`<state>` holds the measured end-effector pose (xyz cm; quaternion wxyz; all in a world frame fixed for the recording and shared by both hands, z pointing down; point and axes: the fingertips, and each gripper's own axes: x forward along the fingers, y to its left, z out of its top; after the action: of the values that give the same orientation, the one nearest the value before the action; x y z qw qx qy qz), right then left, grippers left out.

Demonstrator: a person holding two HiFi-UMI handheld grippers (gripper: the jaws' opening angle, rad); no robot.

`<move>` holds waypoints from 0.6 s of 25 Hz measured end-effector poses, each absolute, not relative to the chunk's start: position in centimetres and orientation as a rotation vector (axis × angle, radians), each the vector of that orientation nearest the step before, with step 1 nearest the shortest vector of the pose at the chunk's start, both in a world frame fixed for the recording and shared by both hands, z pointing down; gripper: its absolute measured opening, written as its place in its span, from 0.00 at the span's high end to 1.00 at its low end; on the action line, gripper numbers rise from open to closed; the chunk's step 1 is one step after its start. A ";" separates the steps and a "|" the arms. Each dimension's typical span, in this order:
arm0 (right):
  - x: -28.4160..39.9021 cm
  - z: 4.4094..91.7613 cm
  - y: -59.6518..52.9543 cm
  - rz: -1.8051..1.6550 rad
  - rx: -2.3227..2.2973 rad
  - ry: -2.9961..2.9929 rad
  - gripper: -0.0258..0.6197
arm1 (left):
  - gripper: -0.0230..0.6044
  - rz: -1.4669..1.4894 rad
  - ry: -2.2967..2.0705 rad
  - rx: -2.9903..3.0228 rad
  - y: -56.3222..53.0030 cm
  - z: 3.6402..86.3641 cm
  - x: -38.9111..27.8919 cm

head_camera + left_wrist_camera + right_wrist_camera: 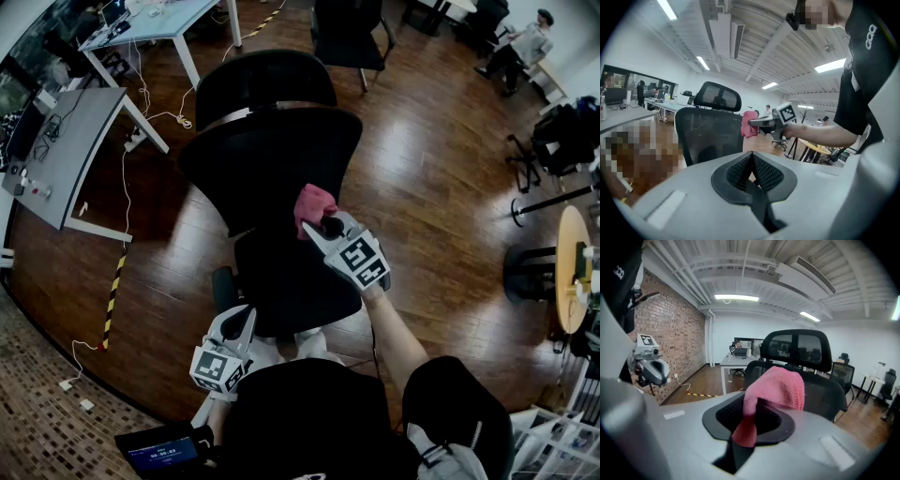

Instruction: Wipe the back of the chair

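A black mesh office chair (272, 150) stands in front of me, its backrest (825, 394) and headrest (799, 348) facing me. My right gripper (319, 225) is shut on a pink cloth (314, 206), held at the right part of the backrest's top; whether the pink cloth (774, 390) touches the mesh I cannot tell. In the left gripper view the pink cloth (750, 124) sits beside the backrest (710, 138). My left gripper (234, 330) hangs low near my body, jaws closed together with nothing between them, away from the chair.
A grey desk (66, 150) with cables stands to the left, another table (159, 23) behind it. A second black chair (352, 33) is beyond. A round wooden table (572, 267) is at the right. Yellow-black tape (114, 295) lies on the wooden floor.
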<state>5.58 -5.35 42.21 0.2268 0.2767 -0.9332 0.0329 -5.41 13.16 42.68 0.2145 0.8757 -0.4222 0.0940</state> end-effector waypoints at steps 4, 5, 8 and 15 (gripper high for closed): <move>-4.5 41.0 -11.9 0.021 0.766 -2.569 0.88 | 0.98 0.247 -1.136 2.436 12.8 43.3 -9.6; -7.3 40.9 -13.2 0.015 0.752 -2.569 0.88 | 0.98 0.246 -1.131 2.442 12.7 43.3 -10.6; -15.7 41.6 -16.1 -0.003 0.663 -2.553 0.88 | 0.98 0.236 -1.120 2.458 12.1 43.4 -13.8; -27.4 47.2 -18.8 -0.144 0.491 -2.365 0.88 | 0.98 0.252 -1.129 2.473 12.2 44.0 -21.7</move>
<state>-27.36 -18.83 47.21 0.3530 0.1896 -0.9145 -0.0558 -21.67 12.24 44.01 0.2043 0.8868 -0.4046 0.0902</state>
